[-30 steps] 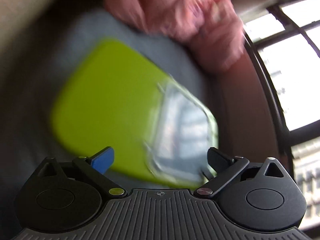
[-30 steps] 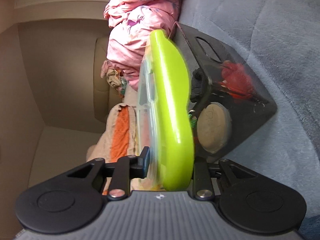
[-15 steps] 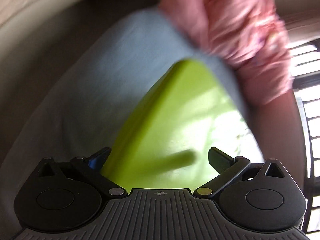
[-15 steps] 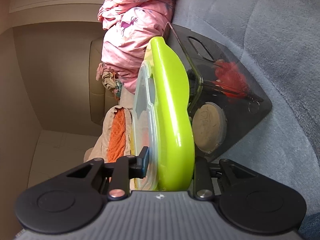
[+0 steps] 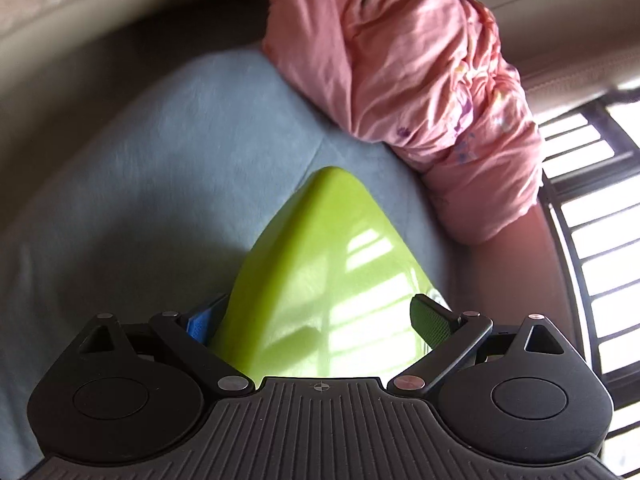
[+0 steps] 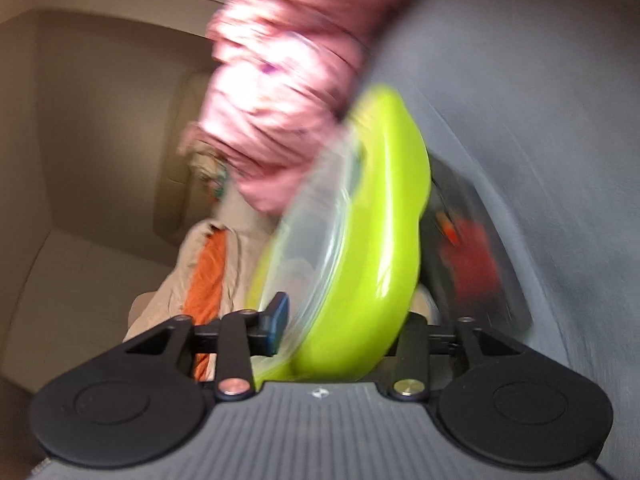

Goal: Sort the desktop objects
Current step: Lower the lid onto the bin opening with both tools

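Left gripper (image 5: 320,320): fingers wide, closing around green lidded box (image 5: 320,280), not yet pressing. Right gripper (image 6: 340,320): fingers opening, box loose between them, tilting. Dark bin (image 6: 472,248) on grey bed (image 5: 160,160) holds some items; sorting unfinished.

You are working in a home, most likely a bedroom or living room. Ahead of your left tool a soft grey-blue blanket (image 5: 168,184) spreads out, with a crumpled pink patterned quilt (image 5: 420,80) bunched beyond it. To that tool's right a barred window (image 5: 592,216) lets daylight in. Ahead-left of your right tool lie beige and orange clothes (image 6: 208,276) against plain beige walls (image 6: 100,120).
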The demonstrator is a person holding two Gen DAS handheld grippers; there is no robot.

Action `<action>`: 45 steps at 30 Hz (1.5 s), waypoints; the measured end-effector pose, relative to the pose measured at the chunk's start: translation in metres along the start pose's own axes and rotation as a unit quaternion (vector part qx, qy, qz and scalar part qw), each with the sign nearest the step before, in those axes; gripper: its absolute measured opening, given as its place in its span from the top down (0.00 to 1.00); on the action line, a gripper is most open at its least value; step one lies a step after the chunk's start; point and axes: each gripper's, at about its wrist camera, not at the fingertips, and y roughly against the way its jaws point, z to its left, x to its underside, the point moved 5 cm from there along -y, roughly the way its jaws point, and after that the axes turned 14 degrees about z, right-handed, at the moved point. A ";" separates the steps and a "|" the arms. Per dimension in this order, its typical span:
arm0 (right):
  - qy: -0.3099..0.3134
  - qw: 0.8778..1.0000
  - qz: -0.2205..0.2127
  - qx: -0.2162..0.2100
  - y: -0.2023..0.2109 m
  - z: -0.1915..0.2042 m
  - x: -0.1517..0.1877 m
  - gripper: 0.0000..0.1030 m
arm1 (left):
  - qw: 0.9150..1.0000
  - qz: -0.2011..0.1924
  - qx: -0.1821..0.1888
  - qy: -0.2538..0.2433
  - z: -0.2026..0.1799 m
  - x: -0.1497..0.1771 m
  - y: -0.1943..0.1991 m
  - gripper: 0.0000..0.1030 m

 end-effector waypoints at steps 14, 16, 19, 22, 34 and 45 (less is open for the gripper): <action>-0.157 0.968 0.050 -0.190 -0.011 -0.036 0.004 0.10 | 0.998 0.019 -0.018 -0.061 0.001 0.004 -0.006 0.05; -0.137 0.974 0.049 -0.175 -0.018 -0.031 0.010 0.14 | 0.997 0.015 -0.022 -0.067 0.000 0.004 -0.003 0.05; -0.110 0.983 0.058 -0.132 -0.033 -0.023 0.026 0.26 | 0.997 0.009 -0.025 -0.071 0.000 0.004 0.000 0.04; -0.077 0.988 0.097 -0.092 -0.055 -0.018 0.045 0.58 | 0.998 0.010 -0.019 -0.067 0.002 0.003 0.002 0.04; 0.177 0.984 -0.010 0.026 0.004 0.089 0.021 0.02 | 0.998 0.012 -0.015 -0.063 0.006 0.003 0.003 0.04; 0.034 0.991 -0.065 0.115 0.013 -0.040 -0.073 0.20 | 0.994 -0.046 -0.024 -0.092 -0.013 -0.009 0.002 0.02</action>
